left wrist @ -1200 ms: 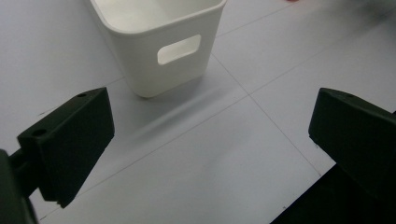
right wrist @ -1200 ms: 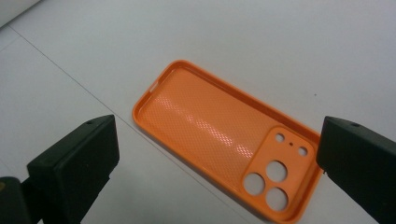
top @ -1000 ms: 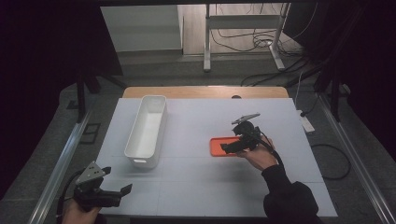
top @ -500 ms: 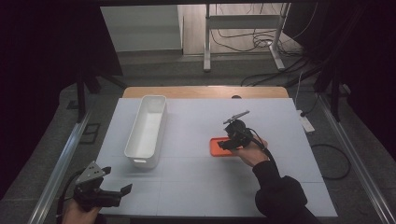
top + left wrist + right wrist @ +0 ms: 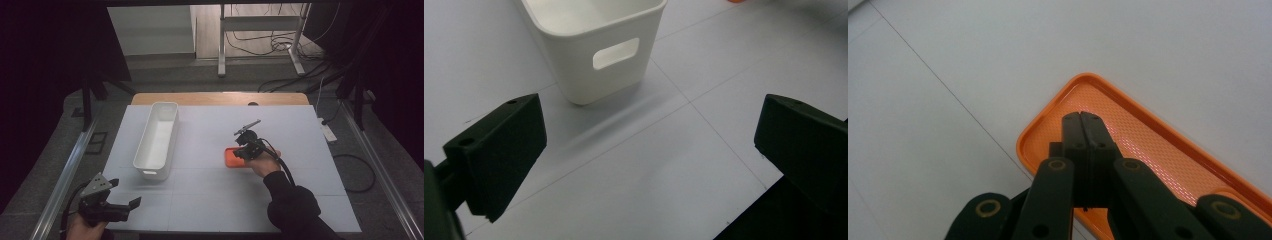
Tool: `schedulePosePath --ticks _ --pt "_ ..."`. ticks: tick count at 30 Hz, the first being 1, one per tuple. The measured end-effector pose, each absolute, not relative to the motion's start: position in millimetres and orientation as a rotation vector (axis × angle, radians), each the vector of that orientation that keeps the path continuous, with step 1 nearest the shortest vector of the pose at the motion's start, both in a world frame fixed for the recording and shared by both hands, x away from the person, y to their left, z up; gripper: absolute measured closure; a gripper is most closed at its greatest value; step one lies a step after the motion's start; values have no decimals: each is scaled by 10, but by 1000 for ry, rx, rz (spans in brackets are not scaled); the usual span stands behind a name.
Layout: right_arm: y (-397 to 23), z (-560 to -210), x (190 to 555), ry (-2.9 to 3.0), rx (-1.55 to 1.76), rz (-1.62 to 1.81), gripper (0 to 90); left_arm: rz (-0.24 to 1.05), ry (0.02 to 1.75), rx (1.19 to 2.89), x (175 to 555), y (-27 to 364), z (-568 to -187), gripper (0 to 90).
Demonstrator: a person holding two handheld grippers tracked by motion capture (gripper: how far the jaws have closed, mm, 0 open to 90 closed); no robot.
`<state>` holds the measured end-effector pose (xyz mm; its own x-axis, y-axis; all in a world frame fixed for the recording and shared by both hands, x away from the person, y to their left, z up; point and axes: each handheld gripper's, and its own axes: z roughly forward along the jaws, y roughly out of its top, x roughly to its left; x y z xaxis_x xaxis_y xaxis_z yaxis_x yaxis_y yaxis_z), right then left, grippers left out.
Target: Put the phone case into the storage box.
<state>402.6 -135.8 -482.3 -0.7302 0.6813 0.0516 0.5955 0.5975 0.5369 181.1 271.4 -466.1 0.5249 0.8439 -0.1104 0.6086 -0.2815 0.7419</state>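
A flat orange tray (image 5: 230, 159) (image 5: 1153, 150) lies on the white table right of the middle. My right gripper (image 5: 240, 155) (image 5: 1087, 120) is tilted down over the tray's left end. Its jaws have just been closing and now stand shut, pressed together with nothing seen between them, their tips above the tray's textured floor. My left gripper (image 5: 125, 194) (image 5: 651, 142) is held at the table's front left corner, open, with bare table between its fingers. A long white bin (image 5: 170, 135) (image 5: 574, 65) stands ahead of it, its handle end towards me.
The white table top (image 5: 210, 200) ends in a wooden strip (image 5: 220, 98) at the back. Metal rails (image 5: 65, 180) run along both sides. A desk frame and cables (image 5: 270, 45) stand on the floor beyond.
My right gripper has moved left and down over the orange tray, and its jaws have gone from wide apart to shut. The left gripper has stayed in place.
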Motion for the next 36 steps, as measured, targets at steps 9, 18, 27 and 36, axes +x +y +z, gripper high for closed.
schedulePosePath --ticks 9,18,27,36 --pt "-1280 -4999 4012 2682 1076 766 891 399 1175 2009 1807 2708 -4661 16" --pt "-1257 -5076 3990 2696 1059 750 891 402 1174 2011 1806 2704 -4661 18" --pt "-1258 -5070 3931 2706 1052 736 890 403 1175 2012 1807 2703 -4662 18" --pt "-1300 -5060 3837 2722 1043 715 891 403 1178 2013 1809 2702 -4662 20"
